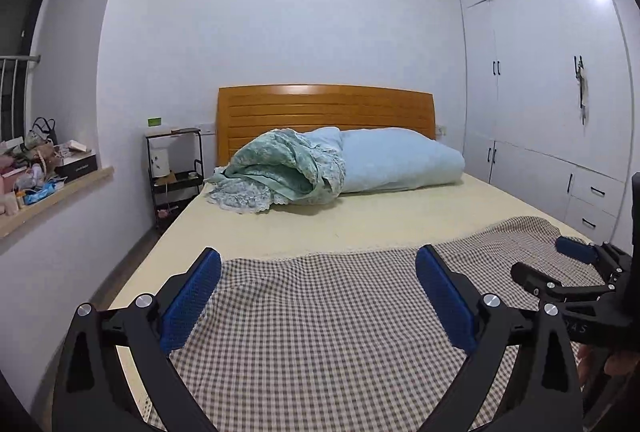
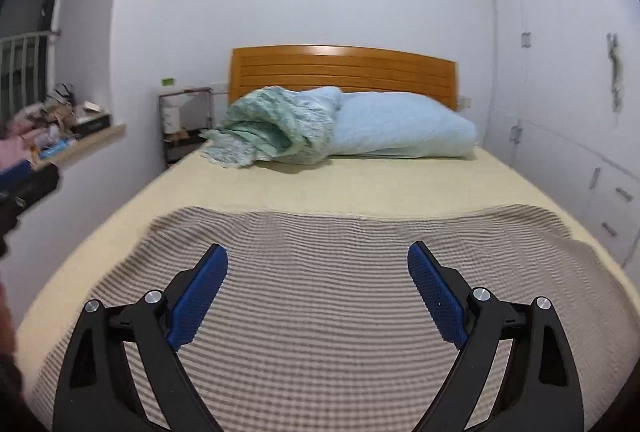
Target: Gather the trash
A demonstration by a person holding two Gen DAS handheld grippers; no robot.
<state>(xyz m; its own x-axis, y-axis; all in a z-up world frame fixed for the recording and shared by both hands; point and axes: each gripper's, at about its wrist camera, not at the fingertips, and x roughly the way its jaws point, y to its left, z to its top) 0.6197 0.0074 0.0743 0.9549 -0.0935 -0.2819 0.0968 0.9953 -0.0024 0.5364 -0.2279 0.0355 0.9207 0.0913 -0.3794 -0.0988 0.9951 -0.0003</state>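
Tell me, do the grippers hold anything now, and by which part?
Nothing is held. The left gripper and the right gripper are both open and empty above the checked cloth on the bed.

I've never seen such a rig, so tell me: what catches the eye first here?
Two open black grippers with blue pads, the left gripper and the right gripper, hover over a brown-and-white checked cloth at the foot of the bed. Beyond, a rolled pale blue and green floral quilt lies against the orange wooden headboard.
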